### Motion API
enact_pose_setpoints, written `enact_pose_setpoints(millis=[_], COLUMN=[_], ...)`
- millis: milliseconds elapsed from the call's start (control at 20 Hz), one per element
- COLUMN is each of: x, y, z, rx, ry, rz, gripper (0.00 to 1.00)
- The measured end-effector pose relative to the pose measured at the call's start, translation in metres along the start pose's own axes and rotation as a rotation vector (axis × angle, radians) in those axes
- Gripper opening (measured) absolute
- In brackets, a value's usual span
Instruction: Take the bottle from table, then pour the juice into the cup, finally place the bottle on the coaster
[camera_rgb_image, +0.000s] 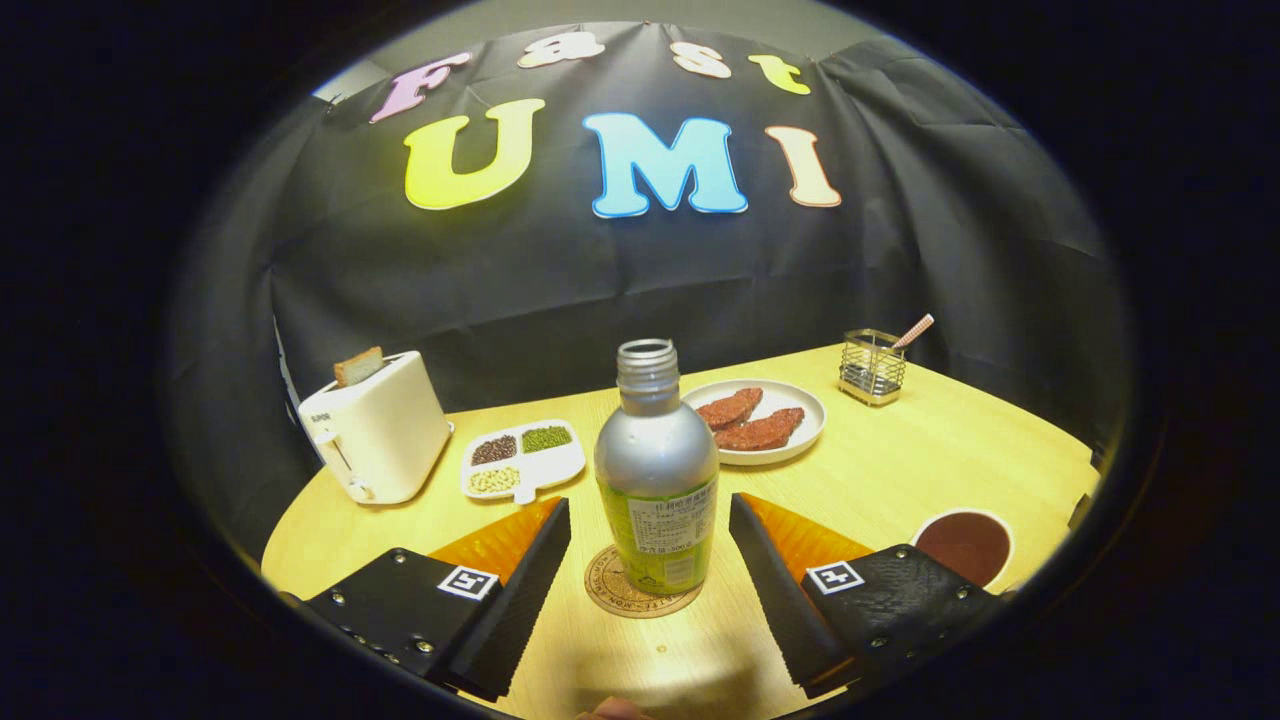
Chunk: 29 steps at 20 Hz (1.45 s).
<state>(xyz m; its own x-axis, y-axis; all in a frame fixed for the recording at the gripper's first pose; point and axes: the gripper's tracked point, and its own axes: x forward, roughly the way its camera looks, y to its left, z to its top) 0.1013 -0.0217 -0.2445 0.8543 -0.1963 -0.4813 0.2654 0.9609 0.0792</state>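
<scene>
A silver bottle (657, 470) with a green label and no cap stands upright on a round cork coaster (640, 592) on the wooden table (900, 470). My gripper (650, 520) is open, its two fingers wide apart on either side of the bottle and clear of it. The bottle sits between the fingertips, slightly ahead of them. A white cup (965, 545) holding dark juice stands to the right, just beyond the right finger.
A white toaster (378, 428) with a slice of bread stands at the back left. Beside it is a divided dish of beans (523, 460). Behind the bottle lies a plate with two brown patties (758, 421). A wire holder (872, 366) stands at the back right.
</scene>
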Motion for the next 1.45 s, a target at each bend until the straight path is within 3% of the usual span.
enact_pose_setpoints(millis=[850, 1450], x=[-0.120, -0.191], y=[0.021, 0.014], z=[0.143, 0.165], rx=[-0.059, -0.119], ry=[-0.233, -0.286], rz=[0.169, 0.222], gripper=[0.96, 0.96])
